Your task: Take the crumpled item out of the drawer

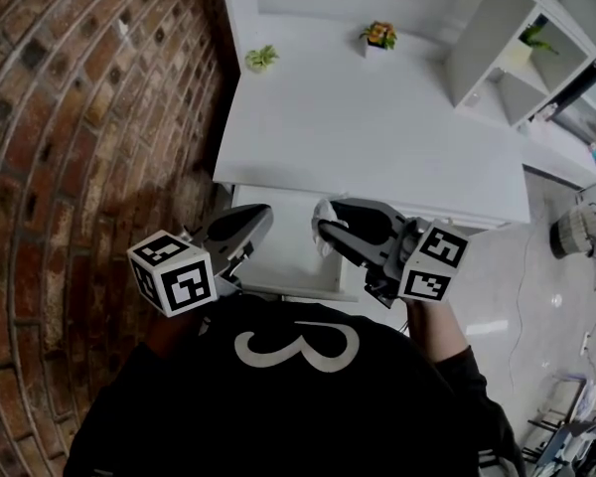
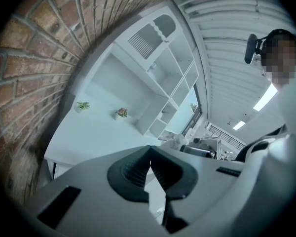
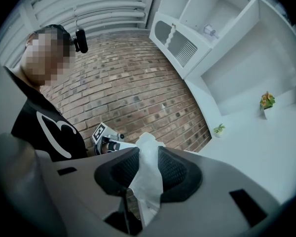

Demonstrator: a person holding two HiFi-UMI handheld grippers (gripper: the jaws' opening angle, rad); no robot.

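You've got the right gripper (image 1: pixel 326 229) jaws pinching the crumpled item (image 3: pixel 149 174) over the drawer (image 1: pixel 278 261) mid-frame so it clears, left gripper (image 2: pixel 150 155) jaws together, idle.

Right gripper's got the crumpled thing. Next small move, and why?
Probably carry it forward and set it on the desk top. The right gripper has its jaws clamped on the white crumpled item, and in the head view it sits above the open drawer, so the item looks clear of it. The desk top just ahead is mostly bare.
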